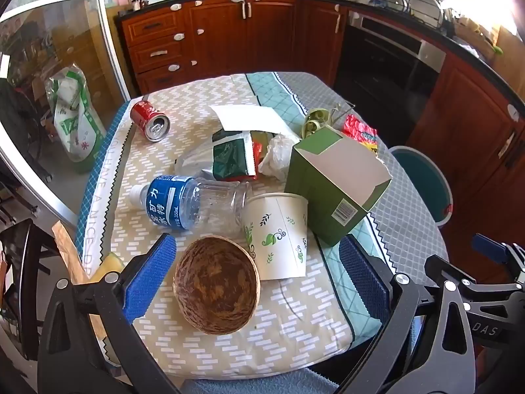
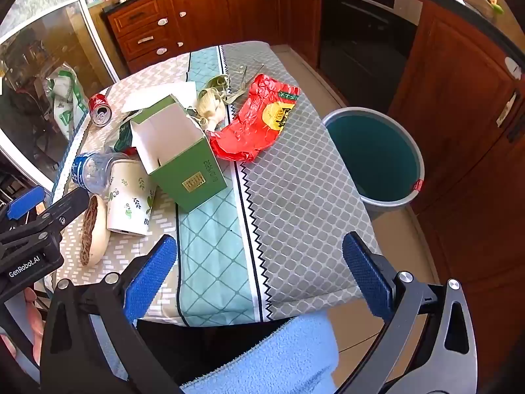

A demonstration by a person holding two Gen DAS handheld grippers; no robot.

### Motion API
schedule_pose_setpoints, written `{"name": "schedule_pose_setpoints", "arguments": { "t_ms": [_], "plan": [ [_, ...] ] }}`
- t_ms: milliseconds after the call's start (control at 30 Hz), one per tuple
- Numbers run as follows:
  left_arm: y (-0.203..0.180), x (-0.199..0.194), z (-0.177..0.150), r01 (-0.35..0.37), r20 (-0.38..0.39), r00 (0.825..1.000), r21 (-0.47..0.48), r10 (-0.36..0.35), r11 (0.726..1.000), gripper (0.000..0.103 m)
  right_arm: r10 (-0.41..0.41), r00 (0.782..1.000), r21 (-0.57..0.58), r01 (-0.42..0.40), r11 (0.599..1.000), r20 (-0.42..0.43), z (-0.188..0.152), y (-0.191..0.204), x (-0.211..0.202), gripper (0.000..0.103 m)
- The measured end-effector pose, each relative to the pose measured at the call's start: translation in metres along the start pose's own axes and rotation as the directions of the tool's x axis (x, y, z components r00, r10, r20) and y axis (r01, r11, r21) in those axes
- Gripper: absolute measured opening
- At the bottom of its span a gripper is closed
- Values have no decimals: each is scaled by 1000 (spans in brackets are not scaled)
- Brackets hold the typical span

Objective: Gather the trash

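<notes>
Right tool (image 2: pixel 259 275) above near edge of desk (image 2: pixel 295 203), jaws wide apart, nothing between blue pads. Left tool (image 2: pixel 32 220) at left edge, beside brown bowl (image 2: pixel 93 229). Paper cup (image 2: pixel 131 197) lying on its side, touching open green box (image 2: pixel 183 157). Red wrapper (image 2: pixel 259 121) right of box. Water bottle (image 2: pixel 92 170) and red can (image 2: pixel 100 108) at far left. Teal bin (image 2: pixel 377 157) on floor, right of desk.
</notes>
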State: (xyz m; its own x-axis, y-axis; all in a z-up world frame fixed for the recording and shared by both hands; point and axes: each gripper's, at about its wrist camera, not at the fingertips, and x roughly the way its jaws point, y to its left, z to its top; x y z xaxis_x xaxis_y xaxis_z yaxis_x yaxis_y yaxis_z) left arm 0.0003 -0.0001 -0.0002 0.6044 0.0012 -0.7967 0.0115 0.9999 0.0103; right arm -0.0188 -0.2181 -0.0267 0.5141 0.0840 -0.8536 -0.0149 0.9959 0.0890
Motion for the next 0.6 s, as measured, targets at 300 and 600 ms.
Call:
{"name": "schedule_pose_setpoints", "arguments": {
  "t_ms": [300,600],
  "plan": [
    [-1,-3,3,3,1,1000,-10,-3,1000,99,4,1000,3,-4,1000,3,0,1,0,97],
    [7,0,0,7,-15,1000,-28,-8,1000,99,2,1000,6,-2,1000,-9,-1,2,0,97]
  ]
}}
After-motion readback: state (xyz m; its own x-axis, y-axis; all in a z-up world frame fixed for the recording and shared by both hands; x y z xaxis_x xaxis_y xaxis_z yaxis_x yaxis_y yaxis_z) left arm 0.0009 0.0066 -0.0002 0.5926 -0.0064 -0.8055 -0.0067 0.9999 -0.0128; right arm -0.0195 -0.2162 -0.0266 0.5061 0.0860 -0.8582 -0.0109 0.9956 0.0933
